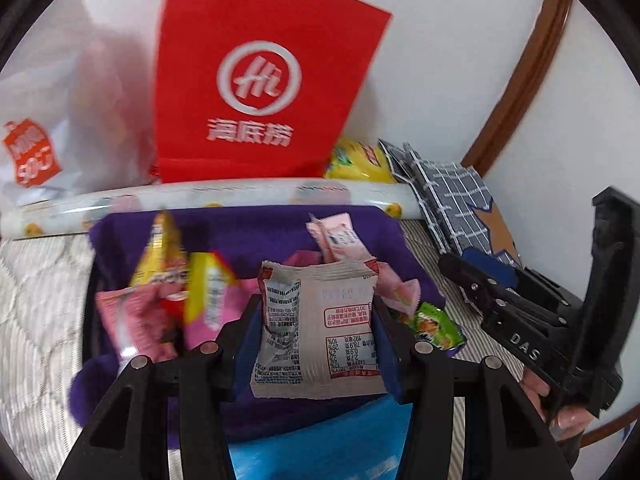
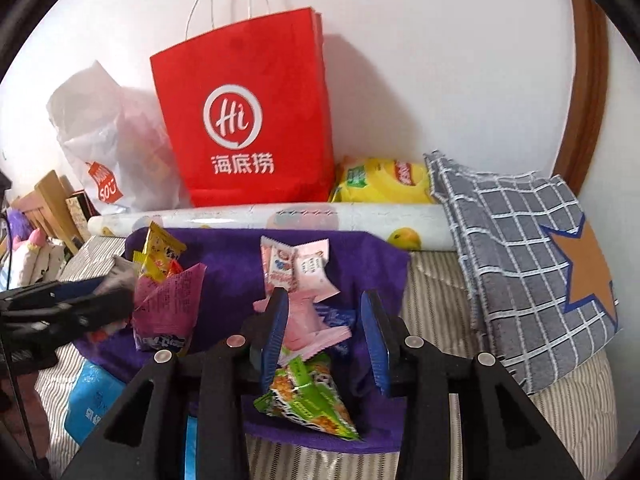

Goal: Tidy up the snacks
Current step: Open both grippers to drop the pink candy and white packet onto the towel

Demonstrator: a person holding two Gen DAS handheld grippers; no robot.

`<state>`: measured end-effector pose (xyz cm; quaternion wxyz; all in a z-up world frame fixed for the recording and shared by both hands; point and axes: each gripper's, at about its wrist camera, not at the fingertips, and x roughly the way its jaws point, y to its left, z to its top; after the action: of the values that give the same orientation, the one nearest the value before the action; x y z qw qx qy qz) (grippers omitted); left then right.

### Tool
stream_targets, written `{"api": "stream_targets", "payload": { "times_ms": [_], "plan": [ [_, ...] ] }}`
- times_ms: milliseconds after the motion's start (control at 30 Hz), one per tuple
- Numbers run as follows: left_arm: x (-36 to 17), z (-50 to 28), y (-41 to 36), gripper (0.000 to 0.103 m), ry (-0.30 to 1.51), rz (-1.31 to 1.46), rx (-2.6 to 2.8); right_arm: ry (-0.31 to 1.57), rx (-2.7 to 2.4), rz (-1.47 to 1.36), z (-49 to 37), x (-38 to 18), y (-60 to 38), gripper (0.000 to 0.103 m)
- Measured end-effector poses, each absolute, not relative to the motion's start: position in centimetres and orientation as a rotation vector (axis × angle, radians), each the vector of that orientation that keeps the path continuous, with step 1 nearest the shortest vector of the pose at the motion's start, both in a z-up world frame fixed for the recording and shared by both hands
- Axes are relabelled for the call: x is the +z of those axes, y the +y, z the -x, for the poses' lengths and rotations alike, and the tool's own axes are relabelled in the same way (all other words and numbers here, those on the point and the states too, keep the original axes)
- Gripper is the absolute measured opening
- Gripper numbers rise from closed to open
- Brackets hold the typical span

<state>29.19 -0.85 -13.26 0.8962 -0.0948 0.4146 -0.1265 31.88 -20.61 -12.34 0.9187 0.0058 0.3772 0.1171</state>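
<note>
While its two blue-padded fingers press on either side of a white snack packet printed with a nutrition table, the left gripper holds that packet upright above a purple fabric bin. Pink sachets, a yellow wrapper and a green snack pack lie in the bin, which sits on a striped bedcover.

Seen from the right wrist, the right gripper stands open over the bin's near edge, jaws apart and gripping nothing; the green snack pack lies just below its fingers, with pink sachets beyond.

Behind the bin runs a printed paper roll. A red Haidilao paper bag stands against the white wall, flanked by a white plastic bag and a yellow chip bag. A grey checked cloth with an orange star lies right.
</note>
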Motion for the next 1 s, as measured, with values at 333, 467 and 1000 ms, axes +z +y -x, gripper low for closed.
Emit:
{"api": "stream_targets", "payload": {
  "times_ms": [333, 467, 1000],
  "plan": [
    [-15.9, -31.6, -3.3, 0.049, 0.924, 0.179, -0.239, 0.795, 0.223, -0.065, -32.3, -12.6, -22.0, 0.038],
    [-15.9, -31.8, -3.3, 0.050, 0.927, 0.175, -0.234, 0.804, 0.221, -0.072, -32.4, -12.7, -22.2, 0.038],
    [-15.5, -31.5, -3.2, 0.060, 0.925, 0.188, -0.232, 0.814, 0.236, -0.034, -32.5, -13.2, -21.4, 0.038]
  ]
}}
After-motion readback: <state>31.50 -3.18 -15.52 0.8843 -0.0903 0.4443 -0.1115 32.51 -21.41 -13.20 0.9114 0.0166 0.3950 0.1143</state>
